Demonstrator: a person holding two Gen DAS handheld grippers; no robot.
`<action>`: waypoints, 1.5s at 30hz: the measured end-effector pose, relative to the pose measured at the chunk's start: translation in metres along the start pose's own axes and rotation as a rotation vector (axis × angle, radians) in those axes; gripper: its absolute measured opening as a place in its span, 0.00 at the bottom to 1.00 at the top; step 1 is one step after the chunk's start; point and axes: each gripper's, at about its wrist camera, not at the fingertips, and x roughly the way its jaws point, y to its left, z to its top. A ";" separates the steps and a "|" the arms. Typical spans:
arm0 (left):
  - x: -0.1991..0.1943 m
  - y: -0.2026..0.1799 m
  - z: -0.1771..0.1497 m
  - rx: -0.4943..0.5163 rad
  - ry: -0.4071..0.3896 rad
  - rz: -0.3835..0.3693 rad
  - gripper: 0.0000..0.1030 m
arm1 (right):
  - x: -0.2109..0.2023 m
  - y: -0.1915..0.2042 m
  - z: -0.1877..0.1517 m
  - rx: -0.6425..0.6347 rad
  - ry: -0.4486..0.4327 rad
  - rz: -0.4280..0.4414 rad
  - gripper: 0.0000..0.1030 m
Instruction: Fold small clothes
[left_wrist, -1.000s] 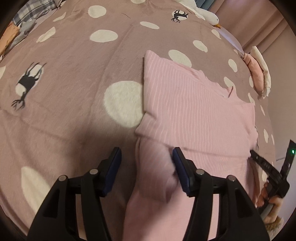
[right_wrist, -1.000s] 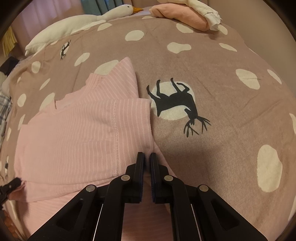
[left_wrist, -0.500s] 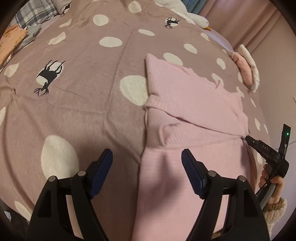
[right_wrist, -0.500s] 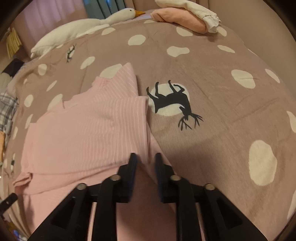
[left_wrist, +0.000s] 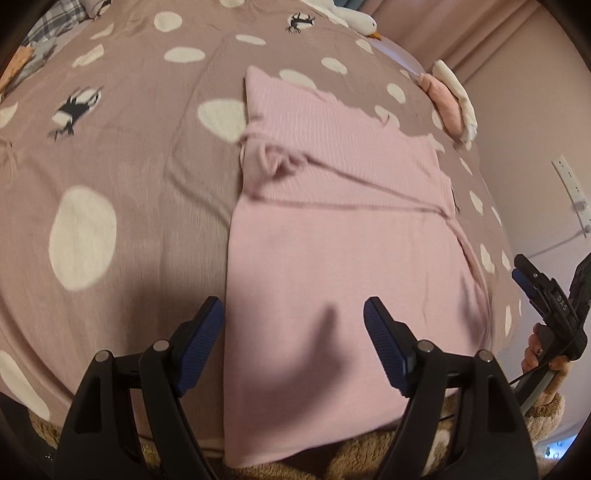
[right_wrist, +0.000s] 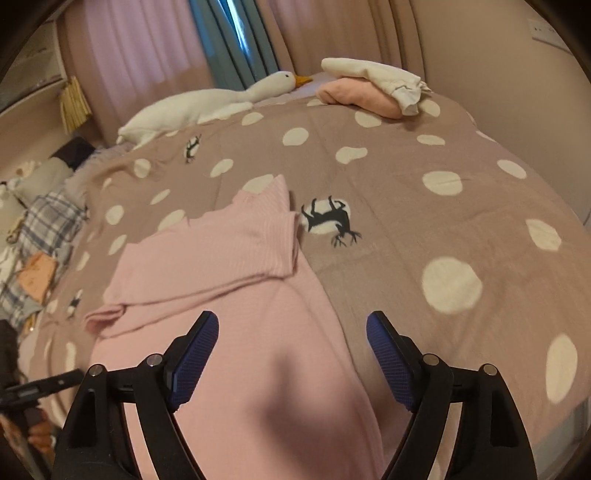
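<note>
A pink ribbed top (left_wrist: 332, 229) lies flat on the spotted bed cover (left_wrist: 129, 166), its sleeves folded in across the chest and its hem hanging toward me at the bed's edge. My left gripper (left_wrist: 292, 306) hovers open over the lower left side of the top, with nothing pinched. In the right wrist view the pink top (right_wrist: 229, 266) fills the lower left. My right gripper (right_wrist: 292, 319) is over the top's lower right edge with its jaws opening; cloth lies beneath them, and the pads do not press on it. The right gripper (left_wrist: 532, 280) also shows at the left view's right edge.
A folded pink and white pile (right_wrist: 369, 88) sits at the far right corner of the bed. A white goose plush (right_wrist: 207, 103) lies along the far edge. Plaid clothes (right_wrist: 48, 225) are heaped at the far left. A wall with a socket (left_wrist: 569, 181) bounds the right side.
My right gripper let go of the folded sleeve, opened wide and pulled back toward the hem. My left gripper opened wider and drew back from the left sleeve too.
</note>
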 end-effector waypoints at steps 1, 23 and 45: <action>0.001 0.002 -0.004 -0.006 0.008 -0.005 0.76 | -0.004 -0.003 -0.007 0.003 0.007 0.000 0.80; -0.010 0.014 -0.077 0.008 0.078 -0.146 0.64 | -0.019 -0.044 -0.110 0.106 0.210 -0.031 0.68; 0.000 0.007 -0.098 0.028 0.161 -0.184 0.07 | -0.025 -0.044 -0.131 0.065 0.283 0.050 0.09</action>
